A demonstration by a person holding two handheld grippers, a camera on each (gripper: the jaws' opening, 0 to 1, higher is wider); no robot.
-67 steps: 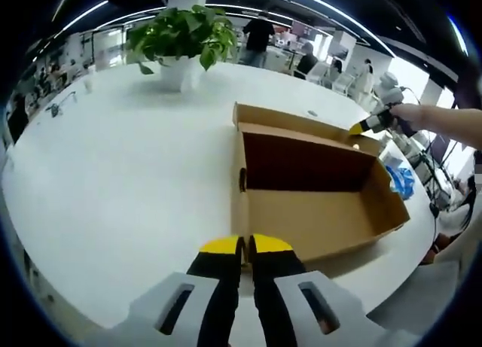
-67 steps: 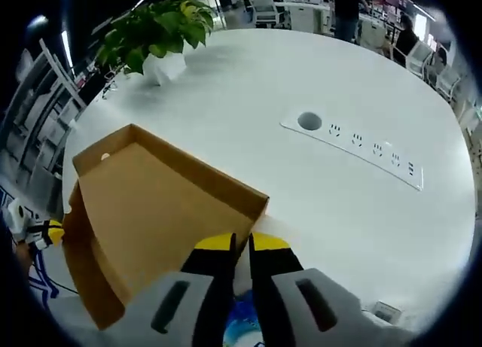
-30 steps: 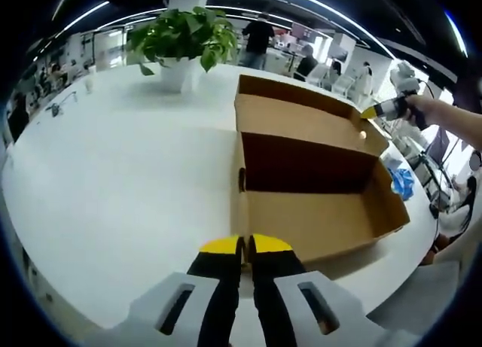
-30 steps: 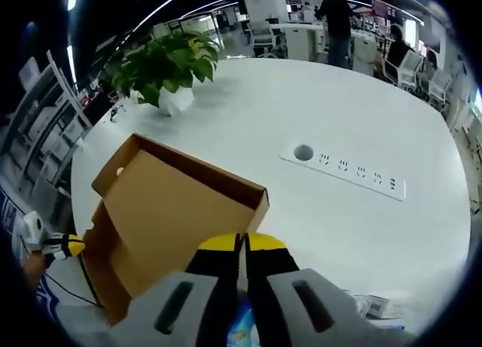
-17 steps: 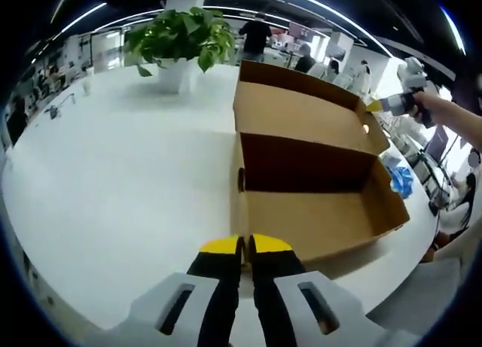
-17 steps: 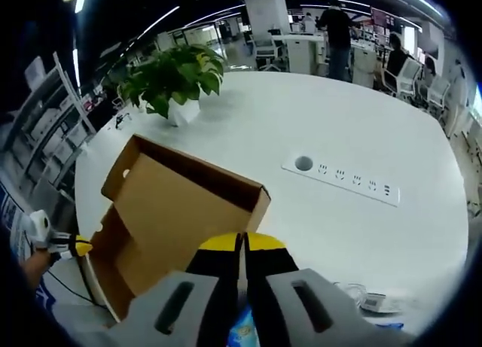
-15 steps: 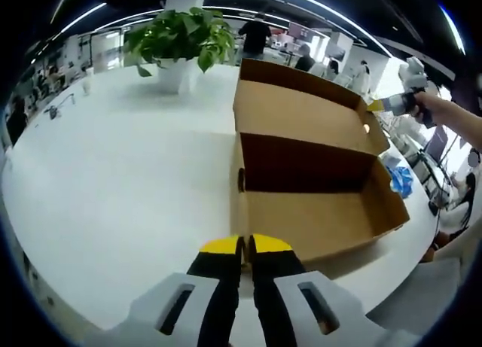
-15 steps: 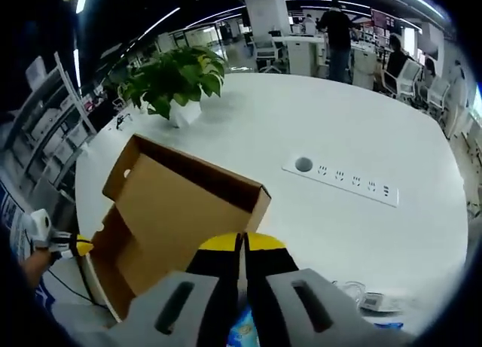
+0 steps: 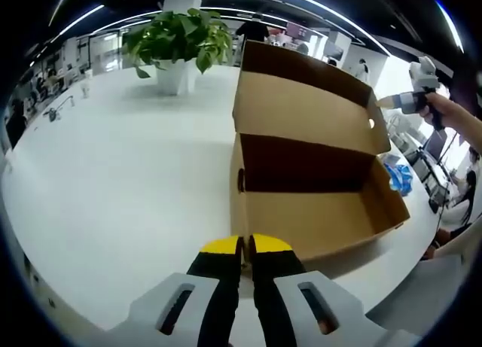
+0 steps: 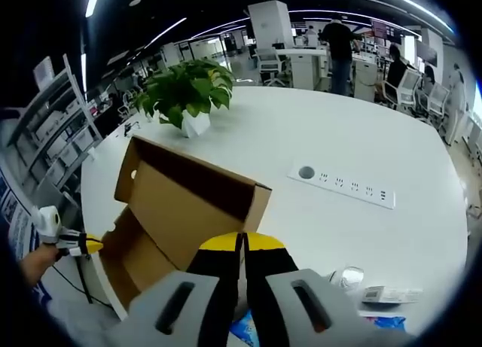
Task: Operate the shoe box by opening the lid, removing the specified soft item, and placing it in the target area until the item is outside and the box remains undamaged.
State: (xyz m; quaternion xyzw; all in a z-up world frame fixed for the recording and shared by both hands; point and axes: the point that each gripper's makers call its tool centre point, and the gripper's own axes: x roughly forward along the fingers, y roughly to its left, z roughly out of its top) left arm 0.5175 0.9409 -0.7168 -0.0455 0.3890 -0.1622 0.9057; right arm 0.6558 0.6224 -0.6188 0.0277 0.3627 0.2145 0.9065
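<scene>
Shoe box (image 9: 316, 211): brown cardboard, sitting on the white counter (image 9: 113, 181), near its edge.
Lid (image 9: 301, 110): lifted up and tipped back, joined to the box along its far side. It has a small round hole near one end.
Inside the box: the part that shows is bare brown cardboard. Part of the floor is hidden by the front wall.
Blue thing (image 9: 399, 178): lies on the counter just past the right end of the box. Cannot tell what it is.
Left gripper (image 9: 246, 245): its yellow-tipped fingers are pressed together, holding nothing, just in front of the box corner.
Right gripper (image 10: 242, 243): fingers together, just behind the top edge of the lid; cannot tell if they touch it.
Plant (image 9: 177, 38): green leaves in a white pot, far back on the counter.
Plug strip (image 10: 350, 187): flat and white, set in the counter.
</scene>
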